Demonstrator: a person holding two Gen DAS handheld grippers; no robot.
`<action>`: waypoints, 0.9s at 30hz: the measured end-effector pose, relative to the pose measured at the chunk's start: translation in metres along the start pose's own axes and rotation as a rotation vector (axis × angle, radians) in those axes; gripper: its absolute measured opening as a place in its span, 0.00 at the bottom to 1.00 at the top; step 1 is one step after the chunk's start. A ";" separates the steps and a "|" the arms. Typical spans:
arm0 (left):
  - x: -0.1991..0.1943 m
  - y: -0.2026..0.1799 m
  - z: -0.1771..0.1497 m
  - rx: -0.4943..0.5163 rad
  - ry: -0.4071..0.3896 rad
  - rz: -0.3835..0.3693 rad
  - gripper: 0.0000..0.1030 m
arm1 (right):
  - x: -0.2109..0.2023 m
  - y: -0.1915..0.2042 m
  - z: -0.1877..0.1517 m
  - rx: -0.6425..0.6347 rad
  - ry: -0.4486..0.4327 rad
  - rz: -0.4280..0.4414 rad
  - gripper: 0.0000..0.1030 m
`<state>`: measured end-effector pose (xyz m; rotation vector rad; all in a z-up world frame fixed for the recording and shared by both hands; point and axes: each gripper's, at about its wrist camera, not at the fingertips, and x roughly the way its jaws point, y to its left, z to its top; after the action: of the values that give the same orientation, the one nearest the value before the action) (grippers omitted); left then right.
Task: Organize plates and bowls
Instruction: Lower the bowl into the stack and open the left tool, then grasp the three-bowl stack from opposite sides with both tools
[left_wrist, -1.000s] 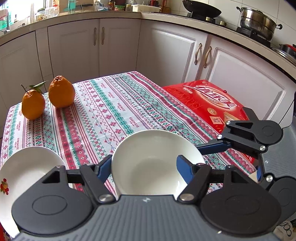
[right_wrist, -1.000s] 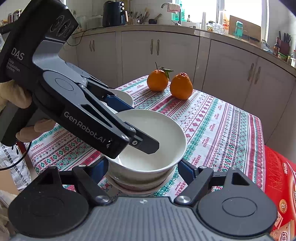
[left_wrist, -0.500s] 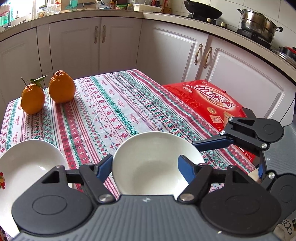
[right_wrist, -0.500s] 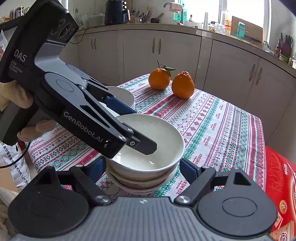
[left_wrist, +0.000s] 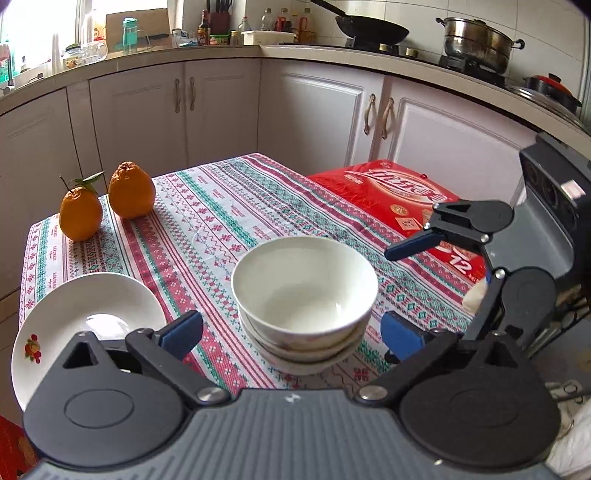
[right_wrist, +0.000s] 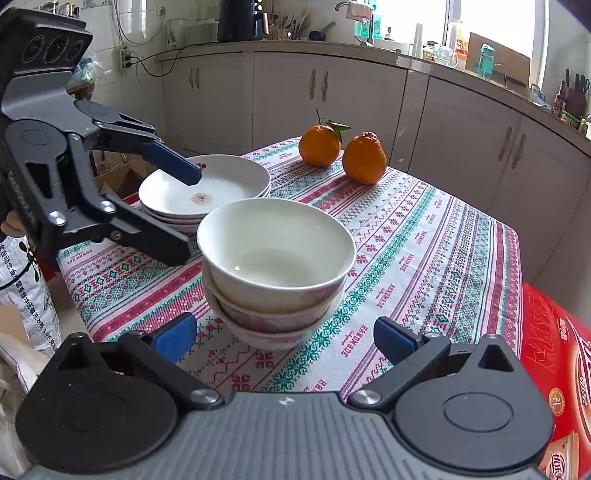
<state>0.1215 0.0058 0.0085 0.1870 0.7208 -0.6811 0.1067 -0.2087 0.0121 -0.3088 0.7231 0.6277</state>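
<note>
Three white bowls (left_wrist: 304, 295) stand nested in one stack (right_wrist: 275, 266) on the patterned tablecloth. My left gripper (left_wrist: 291, 334) faces the stack with its jaws opening wide; the blue pads (left_wrist: 181, 334) stand clear of the bowls on either side. My right gripper (right_wrist: 284, 338) faces the stack from the other side, its jaws also opening, with nothing pressed between the pads. In the right wrist view the left gripper (right_wrist: 186, 216) hangs to the left of the bowls, over a stack of white plates (right_wrist: 205, 188). These plates (left_wrist: 85, 325) lie left of the bowls.
Two oranges (left_wrist: 131, 192) sit at the far corner of the table (right_wrist: 424, 236). A red carton (left_wrist: 399, 195) lies beside the table's right edge. A printed sack (right_wrist: 26, 288) stands by the near left corner. Kitchen cabinets ring the table.
The left gripper let go of the top bowl's rim, opened and drew back. The right jaws spread wide. The bowl now rests on the stack.
</note>
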 end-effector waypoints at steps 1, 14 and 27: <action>0.001 -0.001 -0.004 0.005 0.013 -0.006 0.99 | 0.001 0.000 -0.003 -0.003 0.009 -0.002 1.00; 0.056 -0.005 -0.048 0.060 0.194 -0.026 0.99 | 0.034 -0.005 -0.029 0.020 0.137 -0.003 1.00; 0.065 -0.003 -0.059 0.129 0.183 -0.021 1.00 | 0.053 -0.013 -0.038 0.016 0.170 0.049 1.00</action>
<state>0.1232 -0.0076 -0.0782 0.3636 0.8556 -0.7375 0.1263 -0.2139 -0.0514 -0.3337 0.9006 0.6468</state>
